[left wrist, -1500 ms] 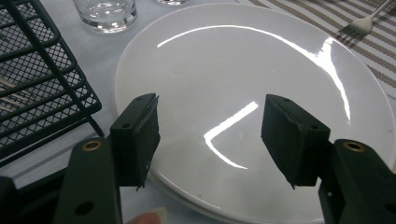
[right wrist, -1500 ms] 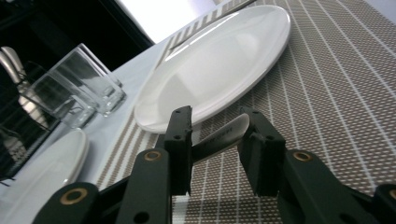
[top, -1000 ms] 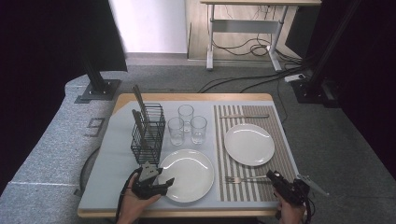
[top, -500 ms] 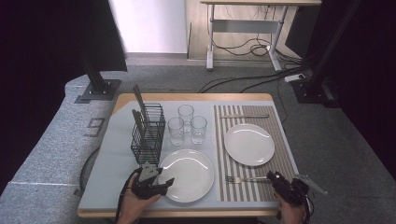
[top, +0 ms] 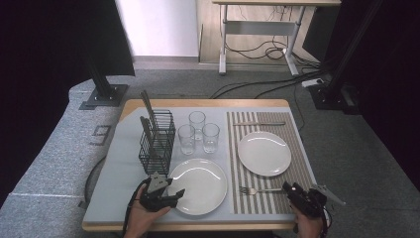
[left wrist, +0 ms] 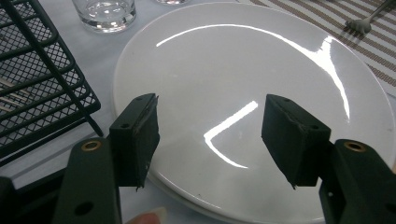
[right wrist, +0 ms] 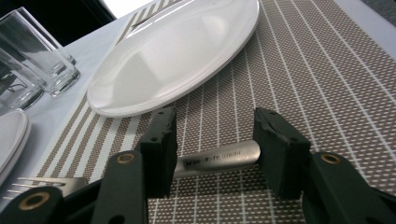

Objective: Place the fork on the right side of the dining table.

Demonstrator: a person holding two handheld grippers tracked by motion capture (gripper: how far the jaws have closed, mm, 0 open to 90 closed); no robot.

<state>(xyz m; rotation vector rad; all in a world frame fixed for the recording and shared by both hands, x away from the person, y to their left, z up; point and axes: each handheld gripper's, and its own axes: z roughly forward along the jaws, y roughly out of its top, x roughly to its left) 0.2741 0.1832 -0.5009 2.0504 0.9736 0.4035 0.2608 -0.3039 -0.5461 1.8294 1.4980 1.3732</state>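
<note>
I start nearest me, at six o'clock on the table. My right gripper (top: 293,190) sits low on the striped placemat (top: 297,163), and its jaws have just been opening: the fork (right wrist: 212,158) lies flat on the mat between them, its handle end crossing the gap, neither pad pressing on it. So that claw is released and the fork rests on its own weight, tines pointing toward nine o'clock, just short of the near plate (top: 198,186).

My left gripper (top: 166,196) hovers at the seven o'clock rim of that near plate, jaws apart over the glossy white surface, gripping nothing. In the left gripper view the plate (left wrist: 243,98) runs under both pads and I see no contact.

My reading: the fork has just been laid at the place setting, and that step is closing out. The next move, I judge, calls for lifting the right claw straight up and back so the pads clear the handle without dragging it askew.

Farther out, at twelve o'clock from the fork, the far plate (top: 264,152) sits on the placemat, with a knife (top: 259,123) beyond it. Around eleven o'clock stand three glasses (top: 198,131), and the wire cutlery basket (top: 157,141) with utensils upright, the likely source for the next piece.
</note>
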